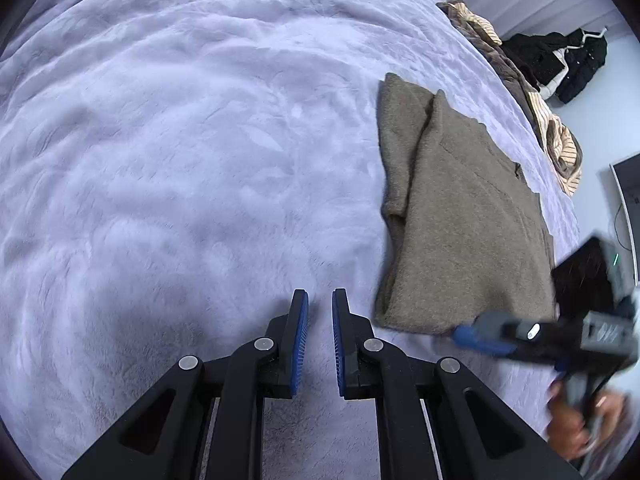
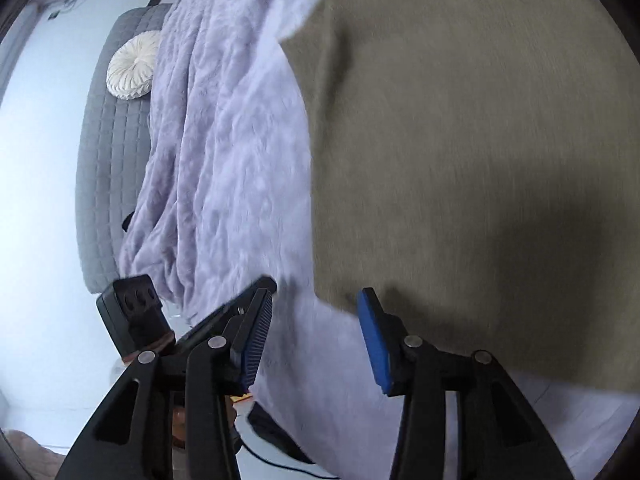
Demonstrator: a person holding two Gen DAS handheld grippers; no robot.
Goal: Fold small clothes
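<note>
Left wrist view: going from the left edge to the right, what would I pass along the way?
Fluffy lavender blanket → left gripper with blue pads → folded olive-brown fleece garment → heap of striped beige and brown clothes → black jacket on the floor.

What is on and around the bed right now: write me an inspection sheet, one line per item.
Surface: lilac plush blanket covering the bed, rumpled.
Job's things: olive-grey sweater lying flat on the blanket, partly folded with one side turned in.
Clutter: striped and brown clothes pile at the bed's far edge; black garment on a hanger on the floor beyond.
Grippers: left gripper above bare blanket, a narrow gap between its pads, holding nothing; right gripper open, at the sweater's near edge, blurred.
Cables: thin dark cable on the floor.
Surroundings: round white cushion on a grey quilted sofa.
</note>
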